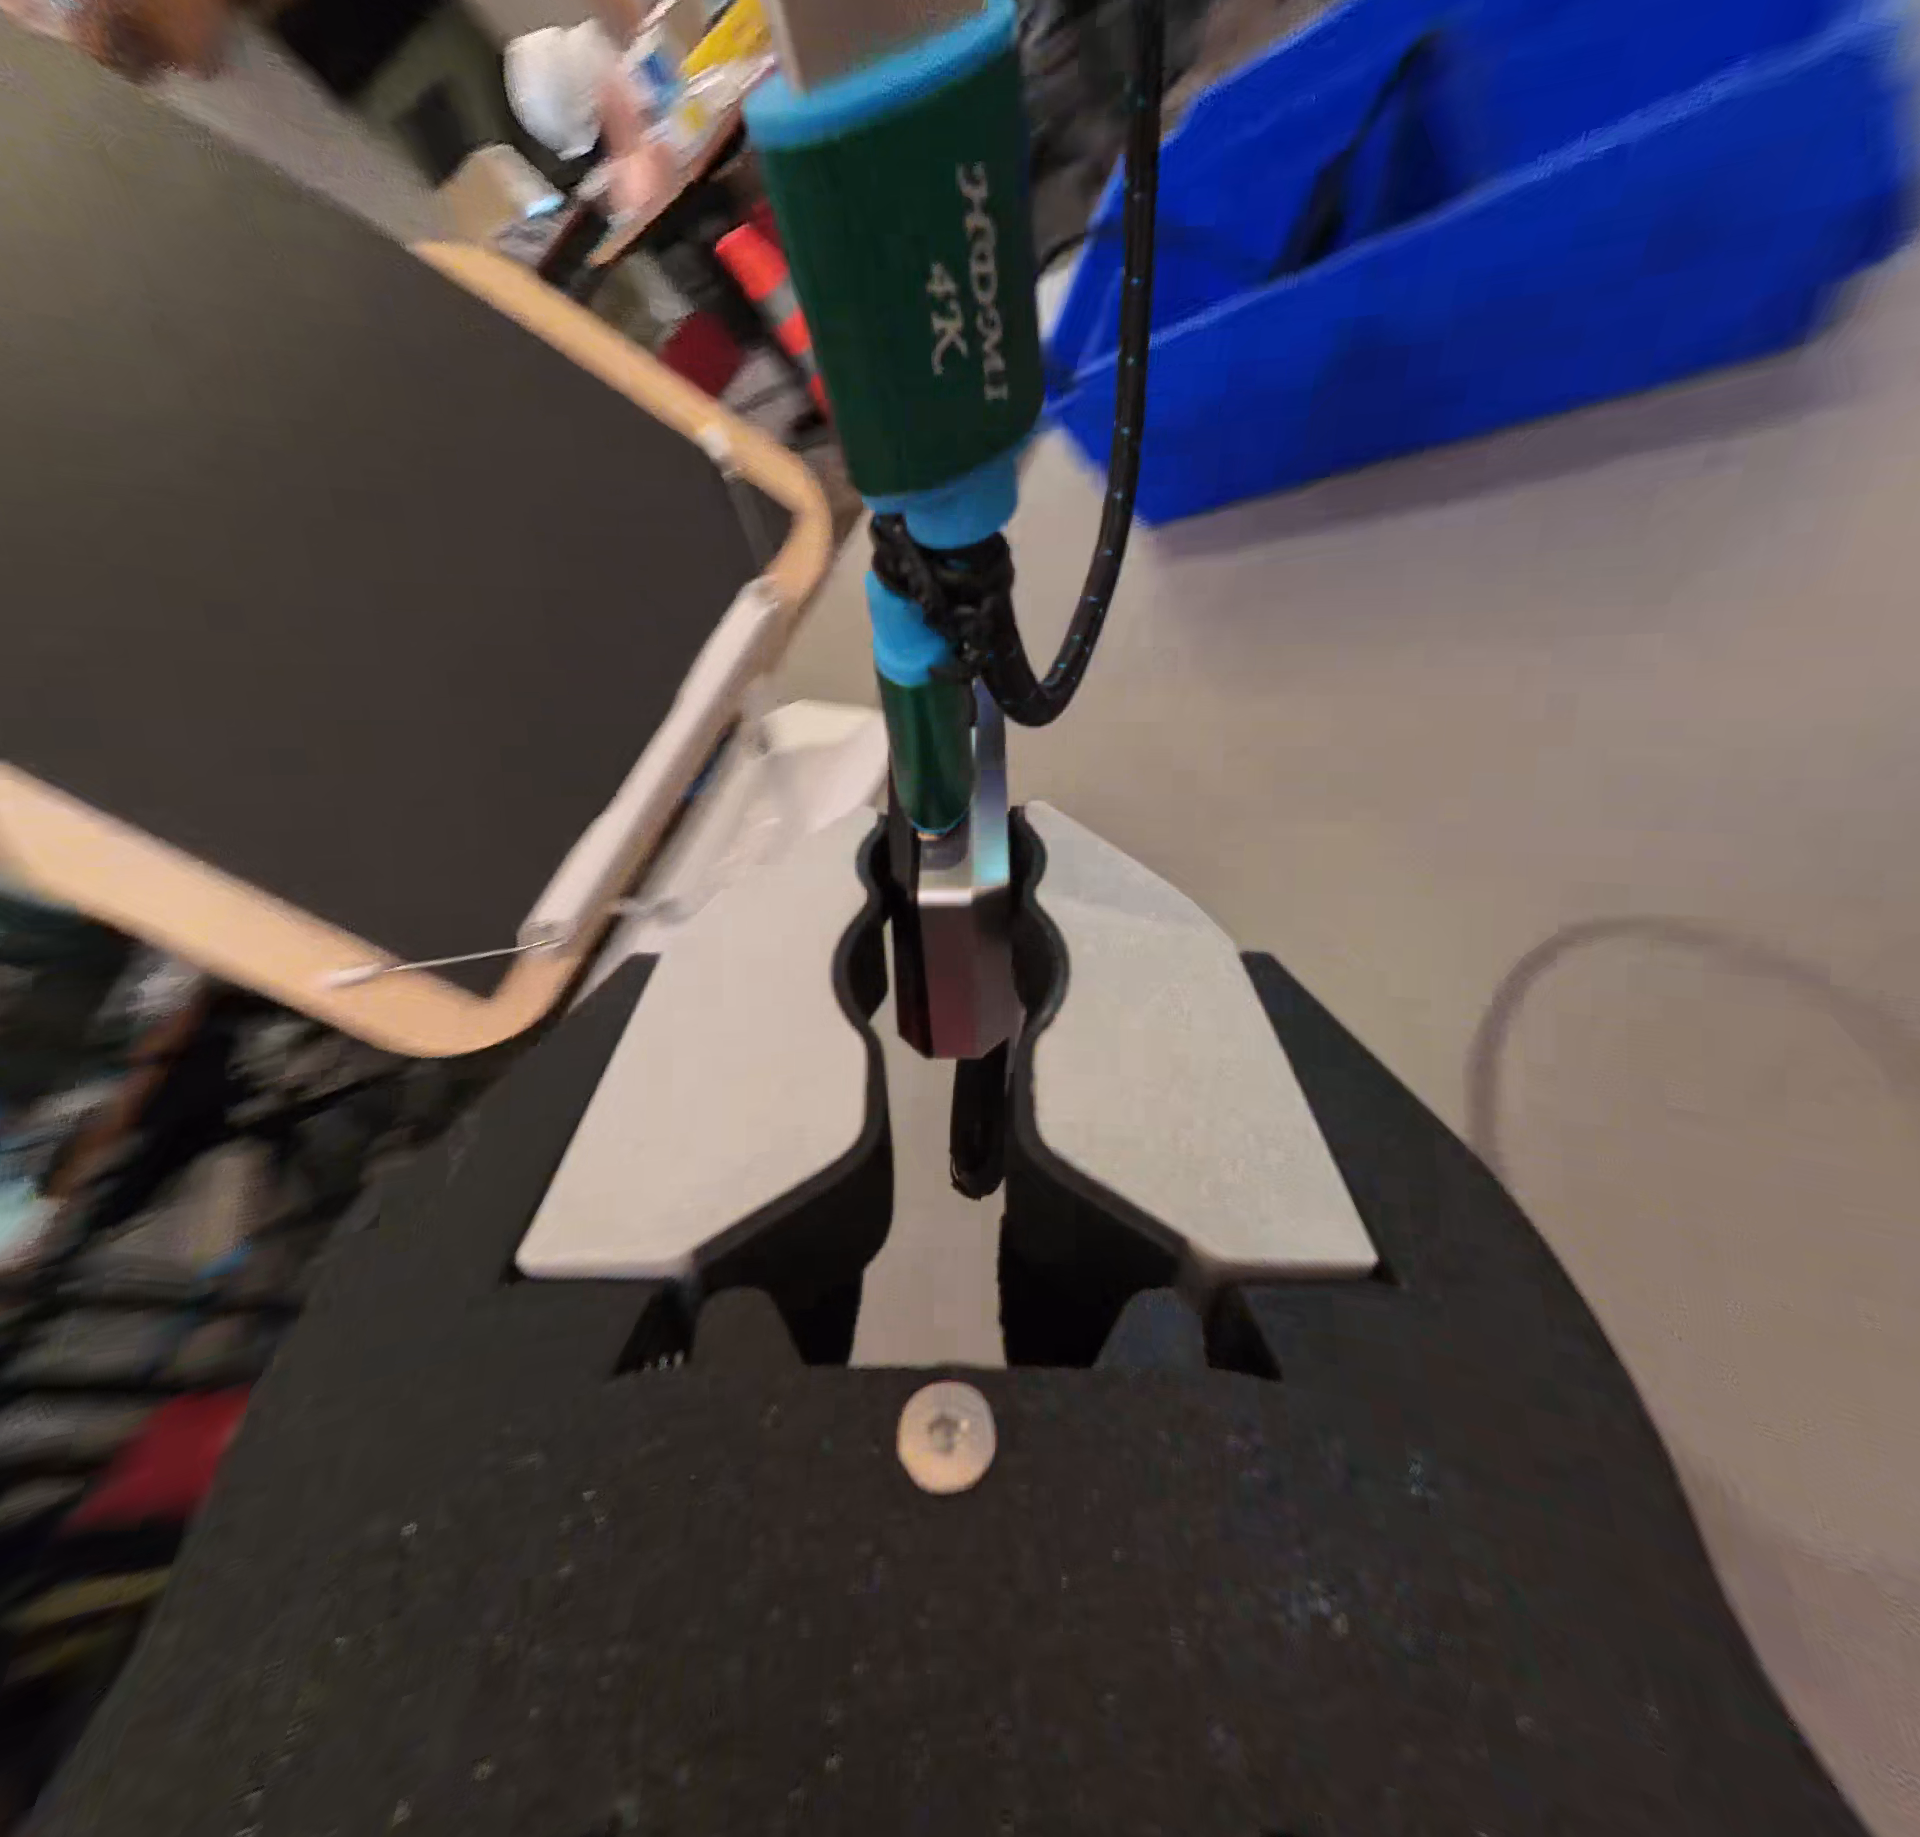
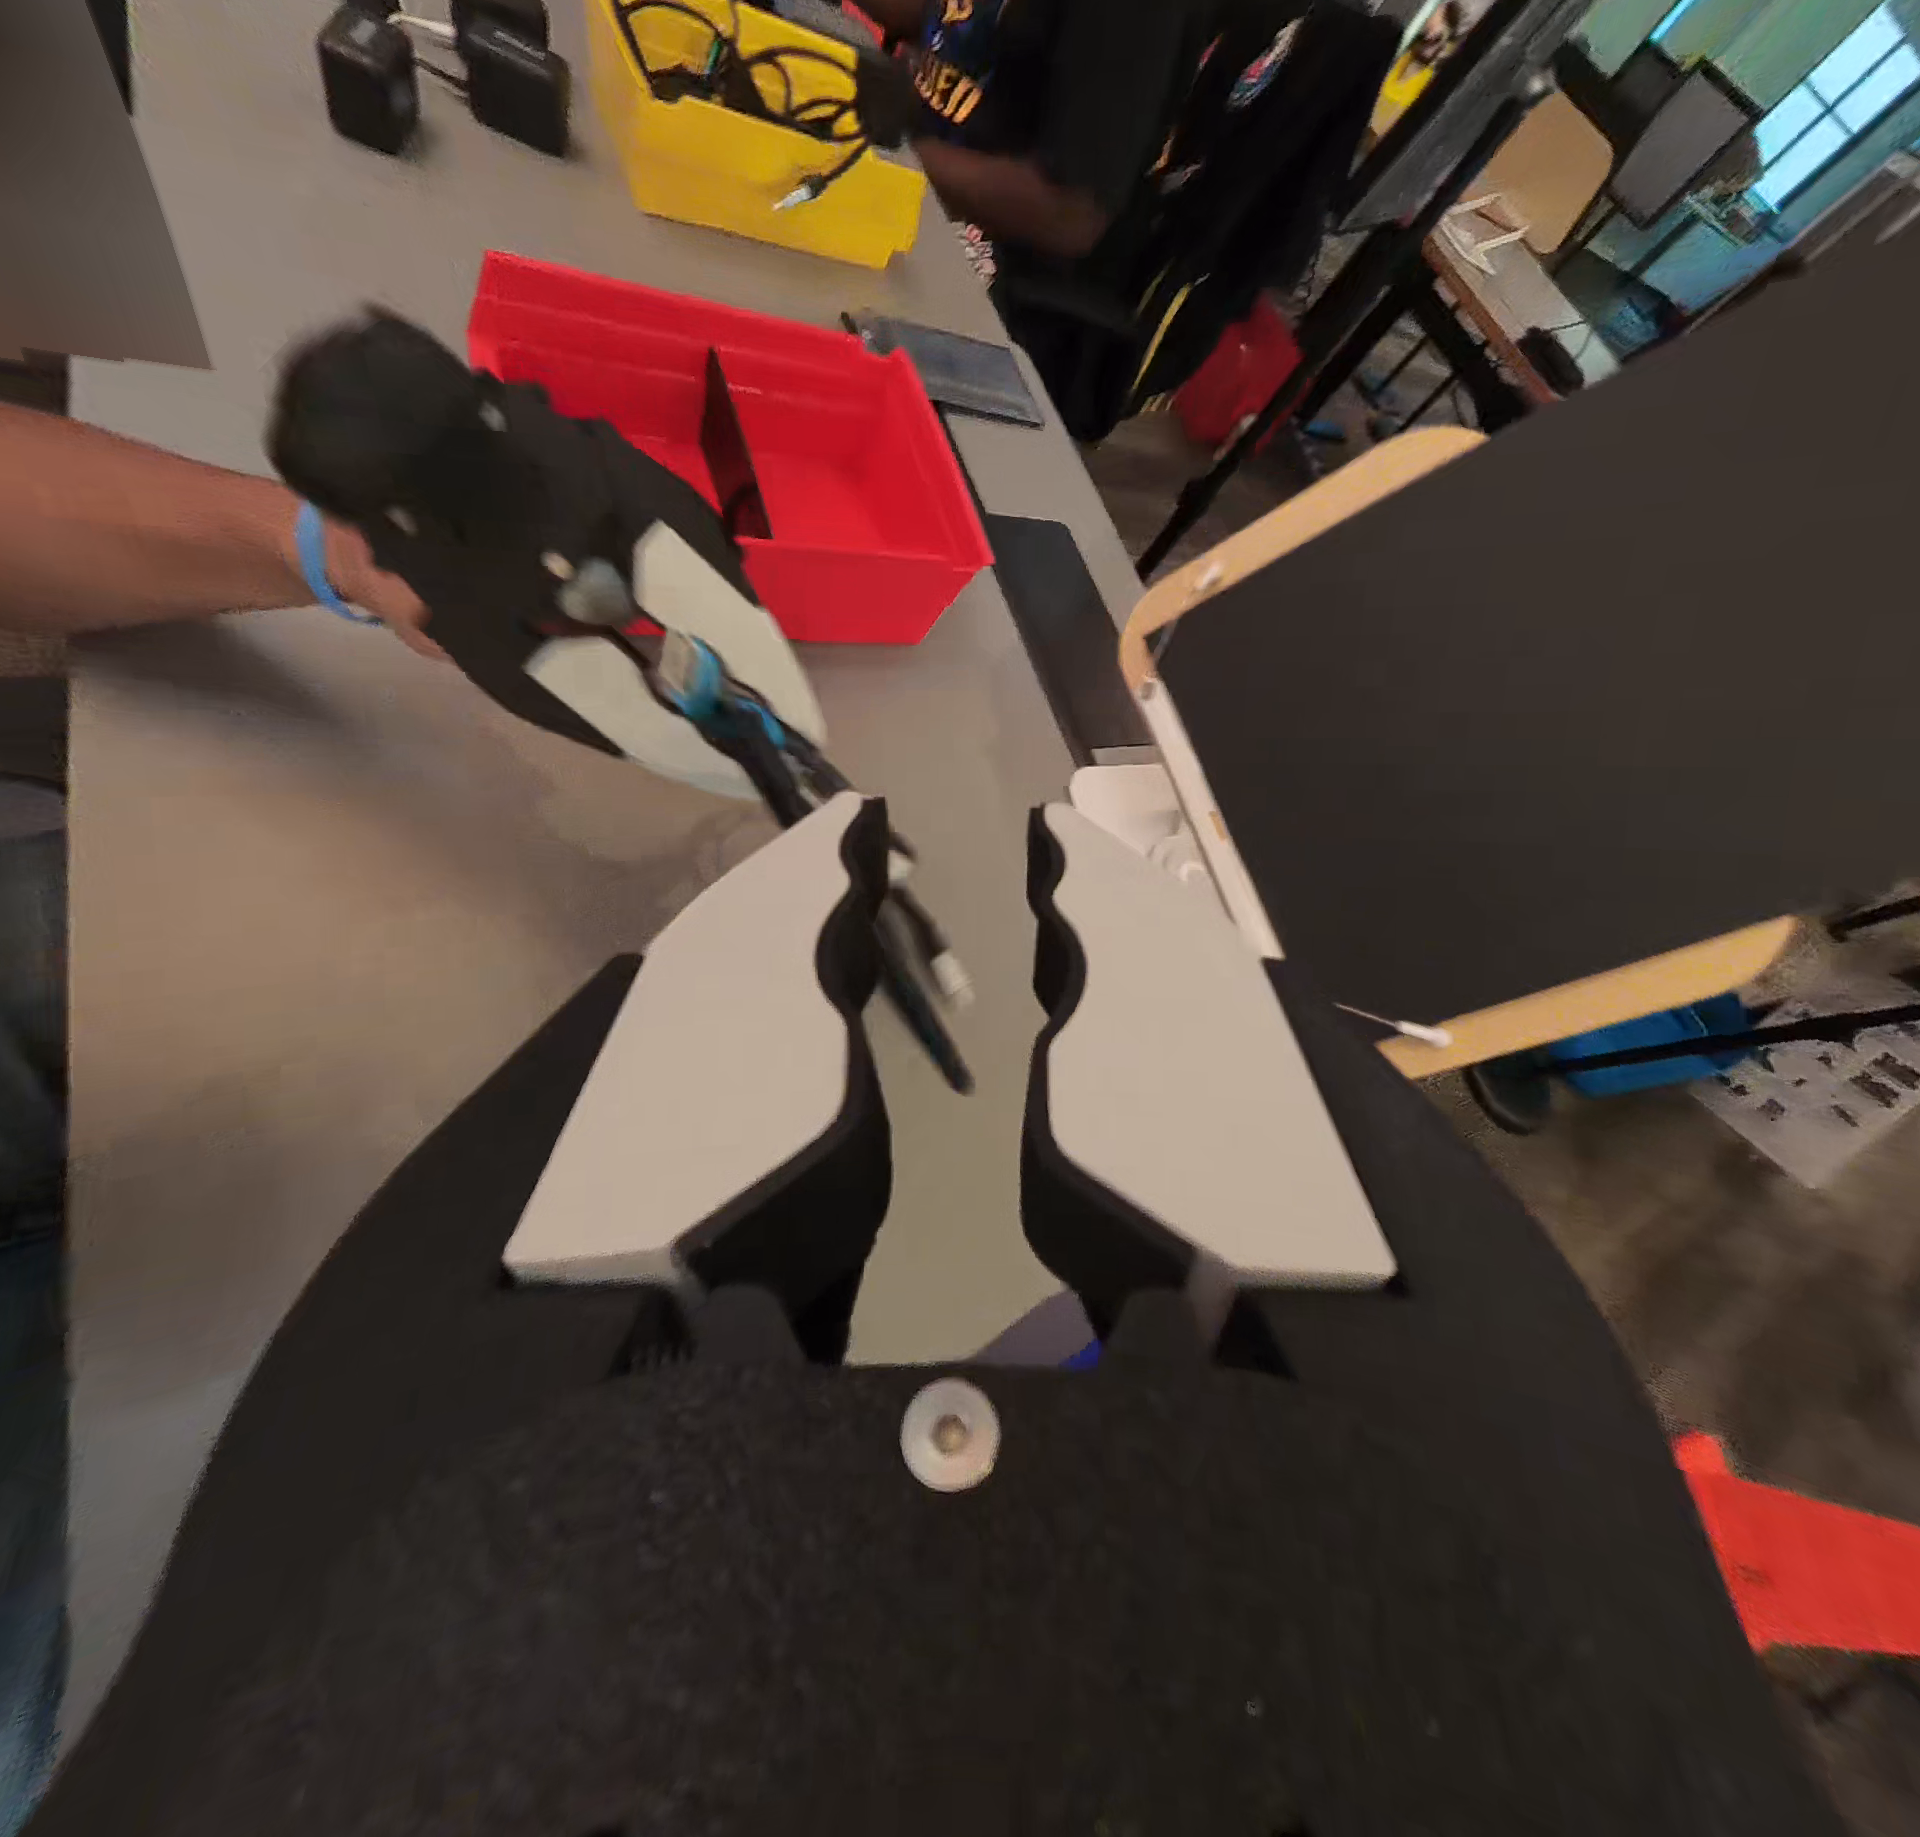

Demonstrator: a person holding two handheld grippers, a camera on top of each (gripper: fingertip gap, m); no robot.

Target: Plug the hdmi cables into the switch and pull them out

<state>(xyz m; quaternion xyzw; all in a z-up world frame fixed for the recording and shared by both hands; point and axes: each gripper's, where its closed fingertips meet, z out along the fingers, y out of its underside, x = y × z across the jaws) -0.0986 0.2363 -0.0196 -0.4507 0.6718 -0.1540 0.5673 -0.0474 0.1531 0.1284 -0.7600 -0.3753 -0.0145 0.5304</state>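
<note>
Left gripper (image 1: 951,946) clamped on switch (image 1: 961,966); right gripper (image 2: 956,914) fingers apart, empty. Hold switch steady, pull cable plug (image 1: 904,260) straight.

A grey table (image 2: 312,852) fills the middle. At three o'clock stands a dark, wood-edged panel (image 2: 1558,696). Bright windows (image 2: 1787,104) glow at one o'clock.

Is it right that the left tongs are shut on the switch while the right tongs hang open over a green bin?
Not quite: the bin is red, per the right wrist view. Left tongs do clamp the switch; right tongs are open.
</note>
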